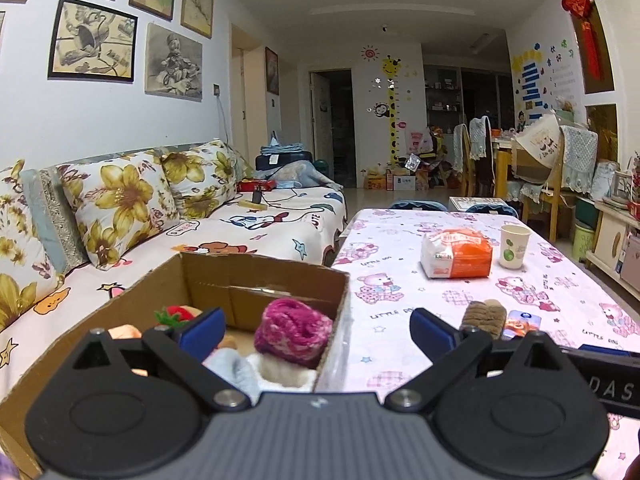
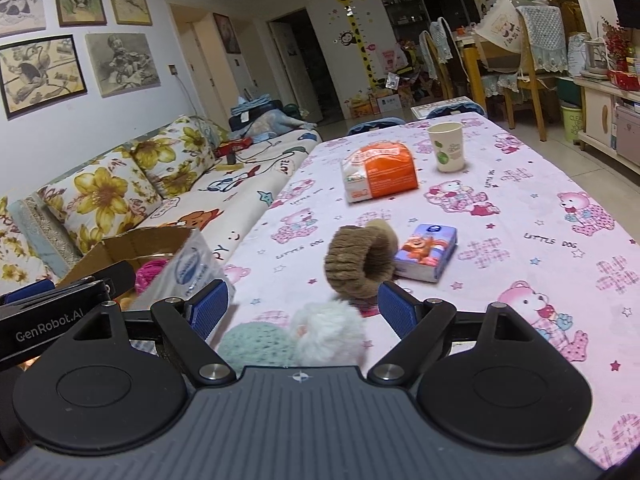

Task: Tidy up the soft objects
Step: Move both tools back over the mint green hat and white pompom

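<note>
A cardboard box (image 1: 264, 280) stands at the table's left edge, holding a magenta knit piece (image 1: 294, 330), pale blue and white soft items (image 1: 256, 372) and a strawberry plush (image 1: 176, 314). My left gripper (image 1: 316, 332) is open and empty above the box's right wall. A brown knit cuff (image 2: 362, 268) stands on the table, just ahead of my right gripper (image 2: 304, 306), which is open. A mint knit ball (image 2: 256, 346) and a white fluffy piece (image 2: 330, 330) lie between its fingers, close to the camera. The brown cuff also shows in the left wrist view (image 1: 482, 316).
An orange and white tissue pack (image 2: 380, 174), a paper cup (image 2: 446, 146) and a small cartoon tissue packet (image 2: 426, 252) sit on the pink tablecloth (image 2: 540, 216). A clear plastic packet (image 2: 192, 268) leans at the box. The sofa (image 1: 240, 220) lies to the left.
</note>
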